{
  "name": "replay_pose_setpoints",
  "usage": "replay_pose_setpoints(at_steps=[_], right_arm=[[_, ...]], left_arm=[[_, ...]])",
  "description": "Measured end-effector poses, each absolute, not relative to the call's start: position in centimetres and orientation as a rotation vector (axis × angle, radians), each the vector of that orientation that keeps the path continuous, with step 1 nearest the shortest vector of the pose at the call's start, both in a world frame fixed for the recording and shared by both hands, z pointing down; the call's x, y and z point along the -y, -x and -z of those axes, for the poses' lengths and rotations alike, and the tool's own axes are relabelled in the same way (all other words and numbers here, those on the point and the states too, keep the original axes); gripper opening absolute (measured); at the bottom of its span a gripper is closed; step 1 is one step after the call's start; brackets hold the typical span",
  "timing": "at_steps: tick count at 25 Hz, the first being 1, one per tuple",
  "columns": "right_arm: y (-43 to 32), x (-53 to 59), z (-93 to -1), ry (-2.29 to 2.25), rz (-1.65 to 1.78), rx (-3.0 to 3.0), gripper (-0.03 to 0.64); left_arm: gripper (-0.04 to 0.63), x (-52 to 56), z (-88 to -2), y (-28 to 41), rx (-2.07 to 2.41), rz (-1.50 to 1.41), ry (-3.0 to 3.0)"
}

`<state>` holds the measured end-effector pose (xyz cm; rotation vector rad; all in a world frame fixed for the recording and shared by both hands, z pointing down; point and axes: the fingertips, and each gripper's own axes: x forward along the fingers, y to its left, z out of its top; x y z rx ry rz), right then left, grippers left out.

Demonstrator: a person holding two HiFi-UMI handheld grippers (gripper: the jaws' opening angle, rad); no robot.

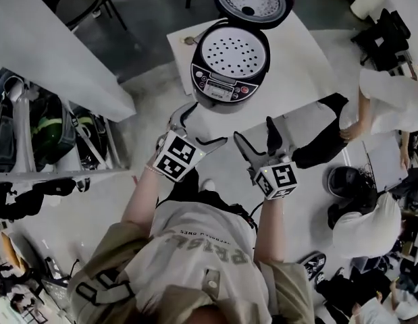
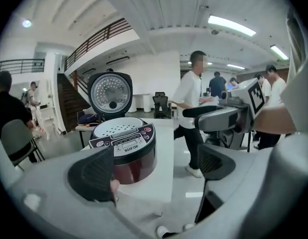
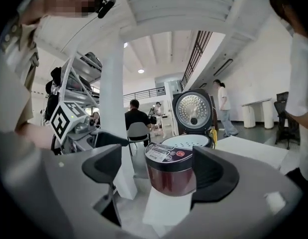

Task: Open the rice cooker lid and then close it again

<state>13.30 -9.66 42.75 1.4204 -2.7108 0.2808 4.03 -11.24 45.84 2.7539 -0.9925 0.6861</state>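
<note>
**Rice cooker.** The rice cooker stands on the white tabletop, at its near edge and toward the near left corner. The control panel faces the person. The lid is open and stands upright behind the body, its perforated inner face turned forward. A white perforated plate covers the body's opening.

**Left hand-held gripper.** The left hand-held gripper is off the tabletop, just outside the near edge and apart from the cooker. Its jaws stand wide apart and grip nothing. In the left gripper view, the left hand-held gripper points at the cooker, which lies beyond the jaws, not between them.

**Right hand-held gripper.** The right hand-held gripper is beside the left one, also outside the near edge and clear of the cooker. Its jaws stand wide apart and hold nothing. In the right gripper view, the right hand-held gripper frames the cooker and its raised lid beyond its jaws, without contact.
</note>
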Motion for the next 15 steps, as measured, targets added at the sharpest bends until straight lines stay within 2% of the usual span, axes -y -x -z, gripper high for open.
replay_pose_setpoints(at_steps=[7, 15], right_arm=[[-15.1, 10.1, -41.3, -1.499, -0.285, 2.734, 0.419], [-17.5, 16.2, -39.3, -1.583, -0.214, 2.710, 0.419]], left_arm=[[0.535, 12.5, -43.8, -2.9, 1.063, -0.555, -2.727], [0.535, 20.3, -41.2, -3.2, 1.053, -0.609, -2.856]])
